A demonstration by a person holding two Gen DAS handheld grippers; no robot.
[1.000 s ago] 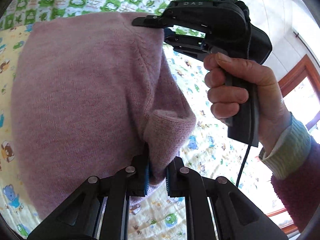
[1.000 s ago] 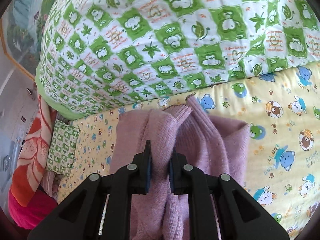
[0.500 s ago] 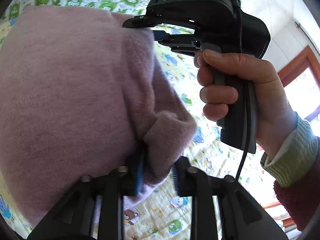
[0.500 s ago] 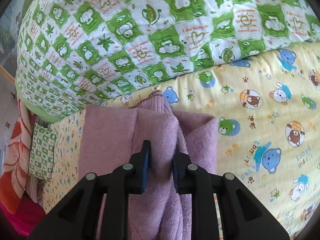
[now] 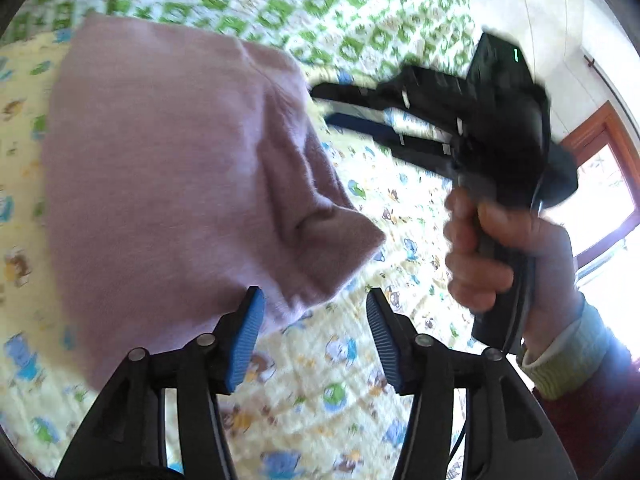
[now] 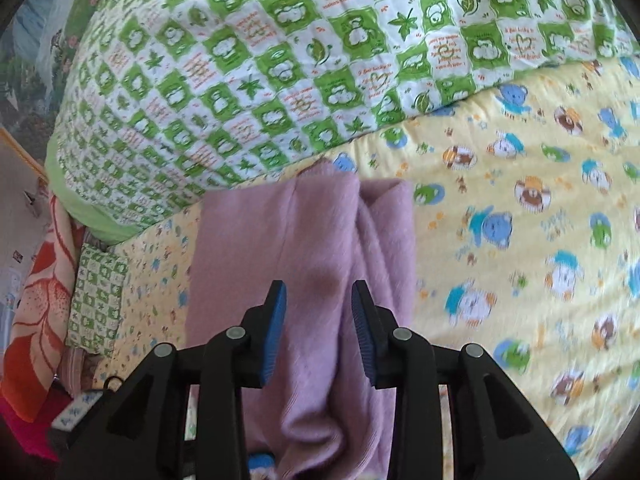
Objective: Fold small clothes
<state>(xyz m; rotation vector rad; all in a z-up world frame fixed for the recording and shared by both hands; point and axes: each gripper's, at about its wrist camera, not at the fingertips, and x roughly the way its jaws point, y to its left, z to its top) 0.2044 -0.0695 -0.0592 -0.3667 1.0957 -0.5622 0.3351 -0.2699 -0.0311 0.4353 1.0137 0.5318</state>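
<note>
A pink knitted garment [image 5: 172,184] lies folded on the yellow cartoon-print sheet [image 5: 320,400]. My left gripper [image 5: 314,320] hovers at its near corner with jaws opening. That corner lies just past the left pad, and no pad presses on it. In the left wrist view the right gripper [image 5: 325,106], blurred and held by a hand [image 5: 480,256], stands just right of the garment's far edge. From the right wrist the garment [image 6: 312,240] runs under the right gripper [image 6: 319,304]. Its jaws are opening, and fabric lies beneath the gap without being pinched.
A green-and-white checked quilt [image 6: 280,60] is bunched along the far side of the sheet [image 6: 520,240]. An orange-red blanket [image 6: 36,320] and a small green patterned pillow [image 6: 96,300] lie at the left. A wood-framed window [image 5: 600,184] is at the right.
Both grippers have let go of the pink garment and opened. The cloth, held up before, now rests on the sheet, and both grippers have drawn back from it.
</note>
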